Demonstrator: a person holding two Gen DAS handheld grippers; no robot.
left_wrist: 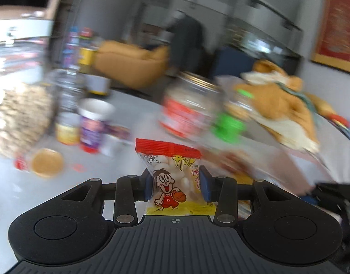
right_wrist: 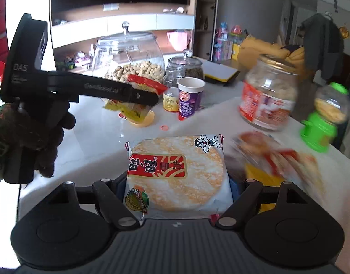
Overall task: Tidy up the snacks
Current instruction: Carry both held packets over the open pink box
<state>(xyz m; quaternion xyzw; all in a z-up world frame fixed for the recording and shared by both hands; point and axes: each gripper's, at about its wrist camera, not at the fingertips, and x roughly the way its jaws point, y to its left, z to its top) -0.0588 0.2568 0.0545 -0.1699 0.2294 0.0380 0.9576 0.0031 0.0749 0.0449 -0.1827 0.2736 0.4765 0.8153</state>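
Observation:
My left gripper is shut on a small snack packet with a red top and a cartoon boy, held above the white table. It also shows in the right wrist view, at the left, with the packet in its jaws. My right gripper is shut on a flat rice cracker pack with a red label. An open jar with a red label stands at the right; it also shows in the left wrist view. More snack packs lie blurred to the right.
A big glass jar of peanuts, a smaller glass jar, a purple cup, a small yellow bottle and a yellow lid stand at the back. A green candy dispenser stands near the right edge. A plush toy lies far right.

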